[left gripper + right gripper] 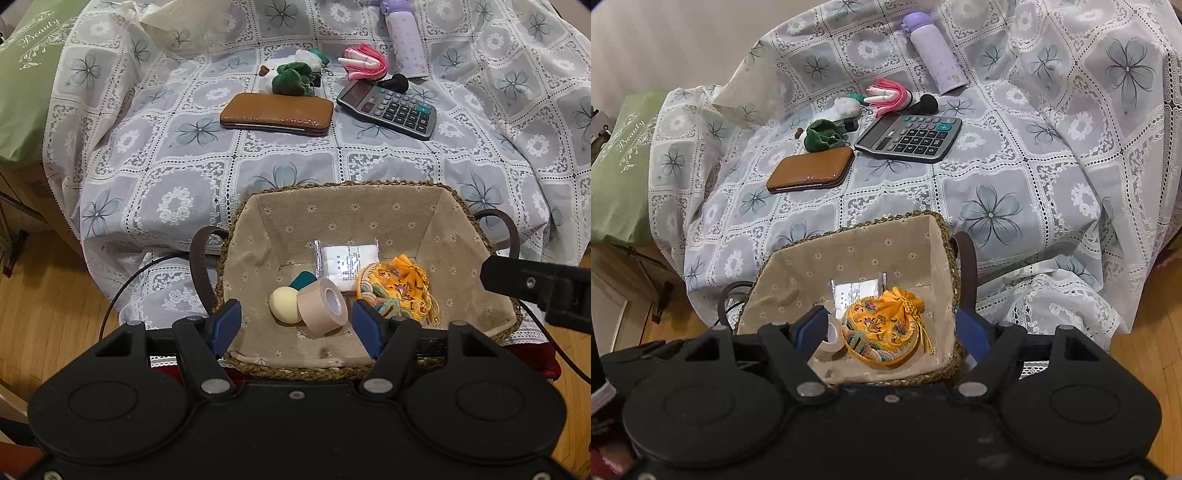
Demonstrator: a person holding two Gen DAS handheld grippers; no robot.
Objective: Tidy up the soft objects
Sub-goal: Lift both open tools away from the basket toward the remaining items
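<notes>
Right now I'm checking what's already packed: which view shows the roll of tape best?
The left wrist view: the roll of tape lies whole in the basket, beside the cream sponge. In the right wrist view the gripper's left finger hides most of it; only a sliver shows.

Across the bottom of the left wrist view we see our left gripper [295, 325]: a matte black body with two large round housings, each marked by a raised disc. Angled black links run up to blue-padded fingers [227, 325], pinned with silver rivets, and small screws dot the centre. At the right edge of that frame a black arm of our right gripper [535, 284] shows one screw. Our right gripper [892, 332] looks the same, with blue fingers [973, 334].
</notes>
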